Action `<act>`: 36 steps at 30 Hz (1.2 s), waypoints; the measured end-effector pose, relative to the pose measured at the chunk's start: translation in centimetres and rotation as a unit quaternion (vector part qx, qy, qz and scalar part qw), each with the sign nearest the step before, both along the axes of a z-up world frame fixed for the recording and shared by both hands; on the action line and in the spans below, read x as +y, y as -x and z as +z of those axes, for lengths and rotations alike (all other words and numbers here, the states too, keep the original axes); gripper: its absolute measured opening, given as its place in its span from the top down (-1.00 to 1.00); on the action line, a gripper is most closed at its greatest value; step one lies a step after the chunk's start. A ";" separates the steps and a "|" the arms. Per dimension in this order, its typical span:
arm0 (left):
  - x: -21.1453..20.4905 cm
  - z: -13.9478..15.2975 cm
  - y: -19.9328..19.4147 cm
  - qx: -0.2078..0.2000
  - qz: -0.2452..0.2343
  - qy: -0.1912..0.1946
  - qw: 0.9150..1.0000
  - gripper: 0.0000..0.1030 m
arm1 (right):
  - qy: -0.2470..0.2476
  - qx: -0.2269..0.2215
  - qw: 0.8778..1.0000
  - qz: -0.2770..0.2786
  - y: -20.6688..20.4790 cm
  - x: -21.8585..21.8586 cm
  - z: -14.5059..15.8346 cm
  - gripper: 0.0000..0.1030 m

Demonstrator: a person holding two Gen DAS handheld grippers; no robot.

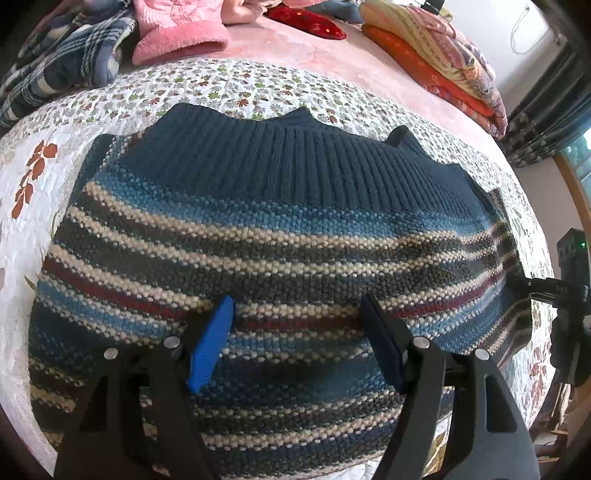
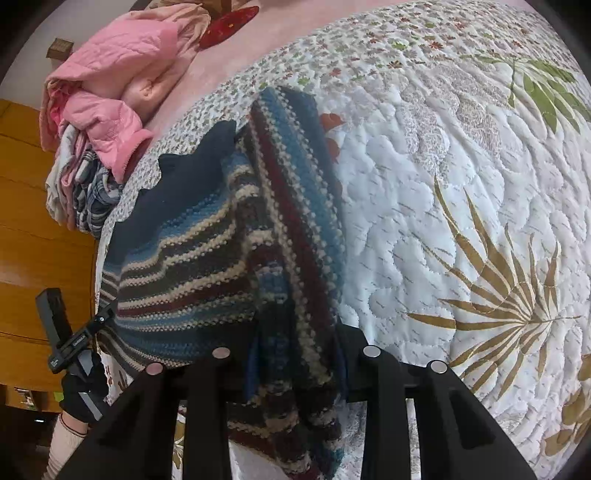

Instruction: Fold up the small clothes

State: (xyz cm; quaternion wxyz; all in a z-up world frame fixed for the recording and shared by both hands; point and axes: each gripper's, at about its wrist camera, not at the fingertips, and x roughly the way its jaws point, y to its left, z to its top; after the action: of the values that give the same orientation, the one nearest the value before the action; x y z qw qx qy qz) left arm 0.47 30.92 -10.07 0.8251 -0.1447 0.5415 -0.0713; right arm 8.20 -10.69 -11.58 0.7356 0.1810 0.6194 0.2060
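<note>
A striped knit sweater (image 1: 258, 236) with a dark blue ribbed hem lies spread on the quilted bedspread (image 1: 229, 85). In the left wrist view my left gripper (image 1: 297, 332) is open just over the sweater's middle, its blue fingers (image 1: 210, 343) wide apart with only flat knit between them. In the right wrist view my right gripper (image 2: 295, 373) is shut on a bunched fold of the sweater (image 2: 288, 229), lifted off the quilt; its fingertips are hidden by the fabric. The right gripper also shows at the sweater's right edge (image 1: 565, 295).
A pile of pink and plaid clothes (image 1: 122, 40) sits at the far left of the bed and folded orange and floral quilts (image 1: 436, 55) at the far right. A red cushion (image 1: 306, 20) lies beyond. A wooden wardrobe (image 2: 33, 221) stands beside the bed.
</note>
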 end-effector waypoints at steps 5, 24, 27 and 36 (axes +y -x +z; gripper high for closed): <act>-0.1 0.0 0.1 -0.002 -0.003 -0.002 1.000 -0.38 | 0.003 0.002 1.000 -0.001 -0.1 0.2 -0.2 0.37; 2.2 2.2 2.2 -0.014 -0.014 0.053 0.998 -0.39 | -0.025 -0.074 0.989 0.124 -0.9 10.7 11.4 0.47; 3.1 2.6 2.8 -0.021 -0.011 0.059 0.998 -0.39 | -0.016 -0.087 0.981 0.171 -0.3 15.3 12.8 0.49; 5.9 2.5 3.8 -0.025 0.018 0.102 0.994 -0.39 | 0.051 -0.080 0.952 0.292 3.0 26.4 10.6 0.86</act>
State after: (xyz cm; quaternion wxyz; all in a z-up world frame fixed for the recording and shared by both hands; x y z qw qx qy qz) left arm -3.29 36.87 -7.62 0.8205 -0.2364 0.5076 -0.1148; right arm 5.16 15.72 -1.02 0.6985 -0.0623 0.5941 0.3940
